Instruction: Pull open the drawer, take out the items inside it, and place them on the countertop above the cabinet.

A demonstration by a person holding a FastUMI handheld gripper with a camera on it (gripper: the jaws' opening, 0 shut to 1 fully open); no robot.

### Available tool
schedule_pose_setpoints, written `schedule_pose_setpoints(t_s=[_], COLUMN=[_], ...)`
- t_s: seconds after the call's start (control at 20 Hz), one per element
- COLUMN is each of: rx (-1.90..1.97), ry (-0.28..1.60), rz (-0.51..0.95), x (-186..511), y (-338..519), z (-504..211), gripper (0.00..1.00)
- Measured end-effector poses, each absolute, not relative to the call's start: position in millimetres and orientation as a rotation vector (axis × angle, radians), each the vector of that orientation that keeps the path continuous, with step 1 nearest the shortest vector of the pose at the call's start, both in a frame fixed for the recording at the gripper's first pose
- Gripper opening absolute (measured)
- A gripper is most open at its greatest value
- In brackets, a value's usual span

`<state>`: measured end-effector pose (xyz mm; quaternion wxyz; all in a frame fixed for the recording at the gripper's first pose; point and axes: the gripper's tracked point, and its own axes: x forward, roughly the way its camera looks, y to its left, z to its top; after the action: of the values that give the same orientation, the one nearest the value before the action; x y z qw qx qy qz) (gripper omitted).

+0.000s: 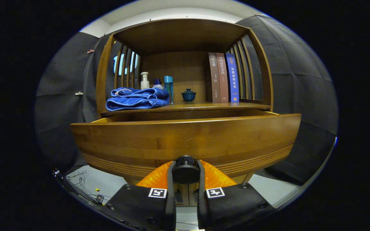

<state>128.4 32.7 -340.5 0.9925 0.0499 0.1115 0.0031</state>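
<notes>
The wooden drawer (185,141) stands pulled out from the cabinet, its front panel close ahead of me. A round black knob (185,170) sits low on that panel, and my gripper (185,175) is shut on it, an orange finger (154,179) pressing on each side. The drawer's inside is hidden behind its front. Above it lies the countertop (198,106), which carries a folded blue towel (136,98), a white pump bottle (144,81), a teal tumbler (169,88), a small lidded teal cup (188,95) and three upright books (223,77).
Slatted wooden side panels (125,65) and a wooden top enclose the shelf space over the countertop. Black cloth walls stand on both sides. Loose wires (77,175) lie on the pale floor below left of the drawer.
</notes>
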Motion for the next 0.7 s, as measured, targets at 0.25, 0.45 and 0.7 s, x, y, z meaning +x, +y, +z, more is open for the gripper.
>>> schedule_pose_setpoints(t_s=[0.25, 0.45, 0.7], rx=[0.097, 0.102, 0.094], ry=[0.226, 0.244, 0.243], rz=[0.018, 0.02, 0.021], x=[112.0, 90.4, 81.1], y=[31.5, 31.2, 31.6], z=[-340.2, -345.0, -346.2], gripper=[0.3, 0.3, 0.3])
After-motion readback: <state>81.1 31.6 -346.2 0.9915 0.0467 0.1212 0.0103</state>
